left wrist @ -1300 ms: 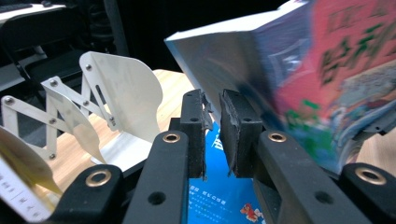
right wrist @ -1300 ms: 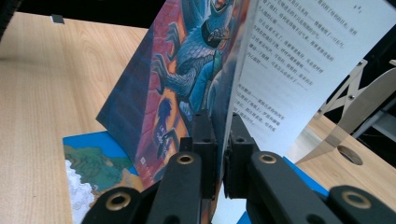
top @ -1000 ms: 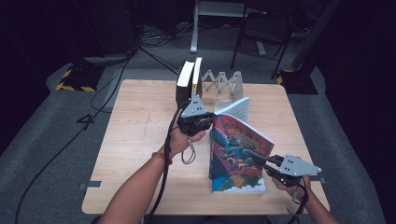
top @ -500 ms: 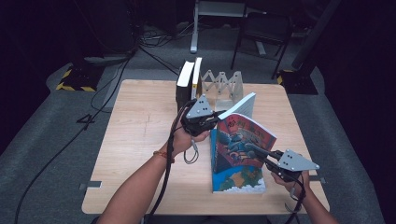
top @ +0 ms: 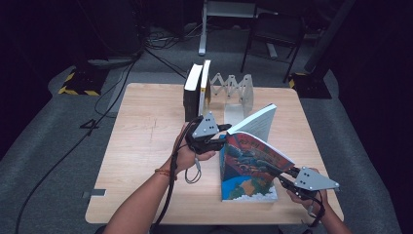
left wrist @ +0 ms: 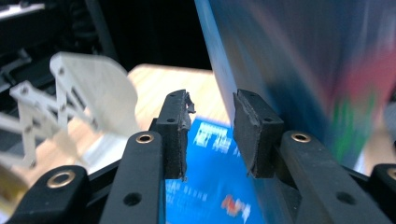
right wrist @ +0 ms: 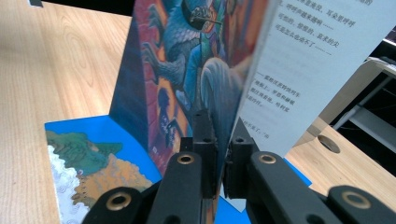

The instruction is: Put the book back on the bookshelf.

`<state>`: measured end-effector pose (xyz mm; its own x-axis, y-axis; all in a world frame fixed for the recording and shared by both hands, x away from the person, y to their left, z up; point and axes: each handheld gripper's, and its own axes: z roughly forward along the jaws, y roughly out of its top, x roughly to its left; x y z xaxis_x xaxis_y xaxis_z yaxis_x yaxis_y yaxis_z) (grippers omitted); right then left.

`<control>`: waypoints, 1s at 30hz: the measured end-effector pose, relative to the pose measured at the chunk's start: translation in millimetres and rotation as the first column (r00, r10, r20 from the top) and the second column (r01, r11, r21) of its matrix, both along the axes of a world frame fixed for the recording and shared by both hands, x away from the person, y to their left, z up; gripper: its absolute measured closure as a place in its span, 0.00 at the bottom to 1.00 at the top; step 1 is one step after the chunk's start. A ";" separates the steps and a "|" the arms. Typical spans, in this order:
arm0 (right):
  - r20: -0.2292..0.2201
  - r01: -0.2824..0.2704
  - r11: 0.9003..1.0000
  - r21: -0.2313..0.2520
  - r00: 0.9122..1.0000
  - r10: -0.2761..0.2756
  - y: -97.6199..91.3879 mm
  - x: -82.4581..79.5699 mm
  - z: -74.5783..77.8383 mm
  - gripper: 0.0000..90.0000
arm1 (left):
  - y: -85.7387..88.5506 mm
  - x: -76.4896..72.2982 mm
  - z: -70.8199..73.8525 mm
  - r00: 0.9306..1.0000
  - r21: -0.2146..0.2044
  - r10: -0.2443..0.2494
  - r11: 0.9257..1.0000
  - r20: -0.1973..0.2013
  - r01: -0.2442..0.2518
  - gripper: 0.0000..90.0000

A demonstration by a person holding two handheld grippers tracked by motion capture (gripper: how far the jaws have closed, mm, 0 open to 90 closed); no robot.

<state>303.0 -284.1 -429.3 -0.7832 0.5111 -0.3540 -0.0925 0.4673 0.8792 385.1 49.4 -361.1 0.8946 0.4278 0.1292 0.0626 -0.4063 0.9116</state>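
Blue-covered book (top: 251, 168) stands half-lifted at lower centre of the high view, its spine edge down on the wooden surface (top: 146, 141). Right tool (top: 287, 176) is clamped on the cover's edge, propping it up. Left tool (top: 221, 136), at mid-frame, has just been opening its jaws; they stand apart beside the book, gripping nothing. Two books (top: 197, 92) already stand in the rack (top: 234, 90) up top; carrying this one over looks left to do.

Wooden table (top: 146, 146), two upright books (top: 197, 92), accordion rack (top: 234, 90), blue illustrated book (top: 246, 187)
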 end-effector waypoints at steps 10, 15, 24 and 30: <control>-0.002 -0.002 1.000 -0.007 1.000 0.002 0.2 -0.5 0.0 0.96 | 10.0 -7.6 -53.4 0.996 0.138 -0.003 0.990 -0.089 0.015 0.64; -0.005 0.000 1.000 -0.003 1.000 0.000 0.1 -0.4 -0.2 0.96 | 4.0 -17.4 -85.4 0.990 0.203 0.010 0.979 -0.143 0.020 0.61; -0.005 -0.004 1.000 -0.007 1.000 0.004 -0.5 -0.9 -0.3 0.96 | 9.3 -23.5 -106.9 0.978 0.253 0.022 0.967 -0.206 0.031 0.56; -0.006 -0.006 1.000 -0.008 1.000 0.006 -0.6 -0.7 -0.2 0.96 | 3.7 -33.5 -122.3 0.967 0.271 0.001 0.960 -0.253 0.070 0.47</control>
<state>302.3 -284.7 -429.5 -0.7881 0.5040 -0.3534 -0.0901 0.4735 0.8762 351.5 53.1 -483.4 0.9269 0.3752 0.0092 0.2541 -0.6452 0.7205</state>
